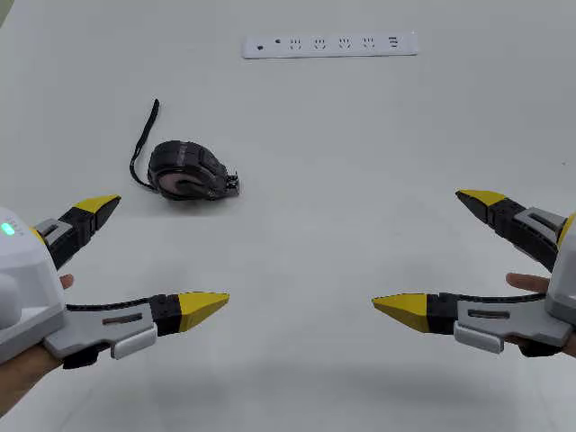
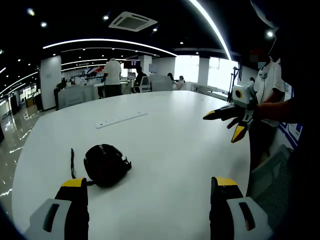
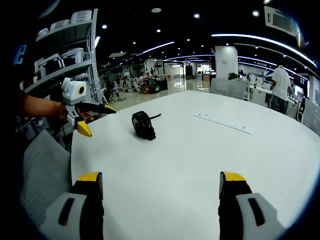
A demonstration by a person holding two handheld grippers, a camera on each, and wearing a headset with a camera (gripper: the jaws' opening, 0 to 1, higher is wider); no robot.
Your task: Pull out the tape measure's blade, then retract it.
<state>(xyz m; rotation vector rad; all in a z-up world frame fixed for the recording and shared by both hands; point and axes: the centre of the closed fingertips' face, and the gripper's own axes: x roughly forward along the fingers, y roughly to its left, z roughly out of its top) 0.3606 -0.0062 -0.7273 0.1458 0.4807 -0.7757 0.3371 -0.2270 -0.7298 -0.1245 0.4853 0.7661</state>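
A black tape measure with a black wrist strap lies on the white table, its blade tip facing right. It also lies ahead of the left jaws in the left gripper view and farther off in the right gripper view. My left gripper stands open near the table's front left, below the tape measure and apart from it. My right gripper stands open at the front right, nothing between its yellow-tipped fingers. Each gripper also appears in the other's view: the right gripper and the left gripper.
A white power strip lies at the far side of the table. In the background of the gripper views an office holds desks, shelves and people standing.
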